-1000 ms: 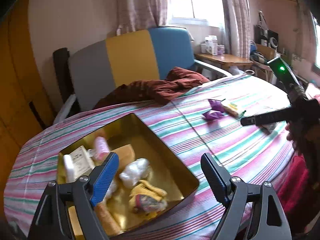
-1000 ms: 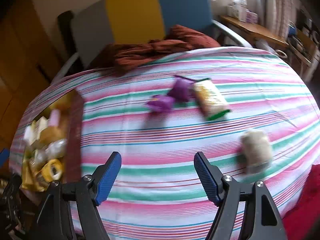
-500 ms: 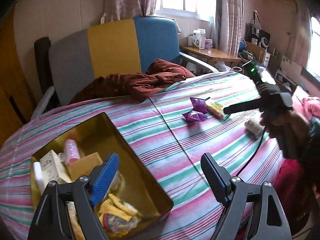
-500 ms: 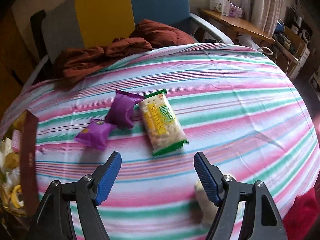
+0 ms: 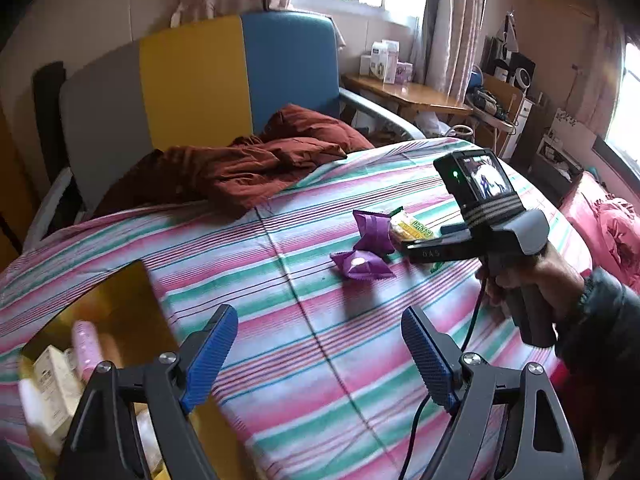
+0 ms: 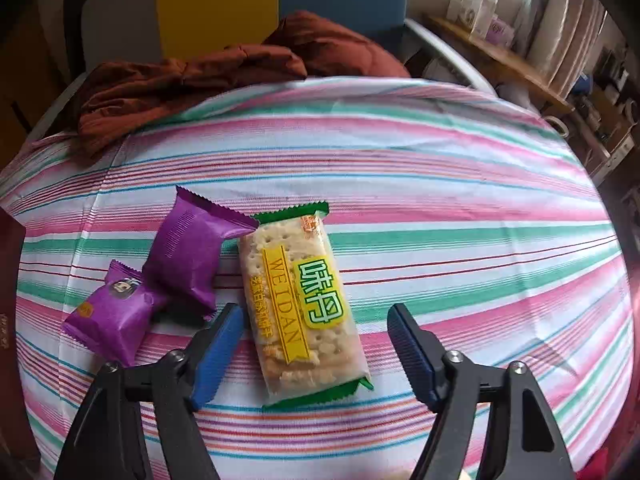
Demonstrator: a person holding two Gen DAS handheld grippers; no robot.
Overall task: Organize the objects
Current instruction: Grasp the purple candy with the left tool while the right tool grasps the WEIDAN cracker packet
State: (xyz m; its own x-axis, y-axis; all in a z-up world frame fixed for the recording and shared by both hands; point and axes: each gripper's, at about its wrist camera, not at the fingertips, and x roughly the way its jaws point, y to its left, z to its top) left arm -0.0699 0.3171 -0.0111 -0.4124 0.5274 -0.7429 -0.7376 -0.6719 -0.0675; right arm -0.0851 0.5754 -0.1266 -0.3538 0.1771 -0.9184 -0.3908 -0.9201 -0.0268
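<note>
Striped bedsheet (image 6: 440, 184); rust blanket (image 5: 248, 164); tricolour headboard (image 5: 192, 80).

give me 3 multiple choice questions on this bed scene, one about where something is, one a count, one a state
1. Where does the cracker packet lie?
A. in the gold box
B. on the striped sheet, between the right gripper's fingers
C. on the red cloth

2. How many purple snack packets are on the sheet?
A. one
B. two
C. four

3. What state is the left gripper in?
A. open, holding nothing
B. shut on a packet
C. shut on the cloth

Answers: 1 B, the right gripper straddles it on the striped sheet. 2 B, one purple packet leans on a second. 3 A, only sheet shows between its fingers.
</note>
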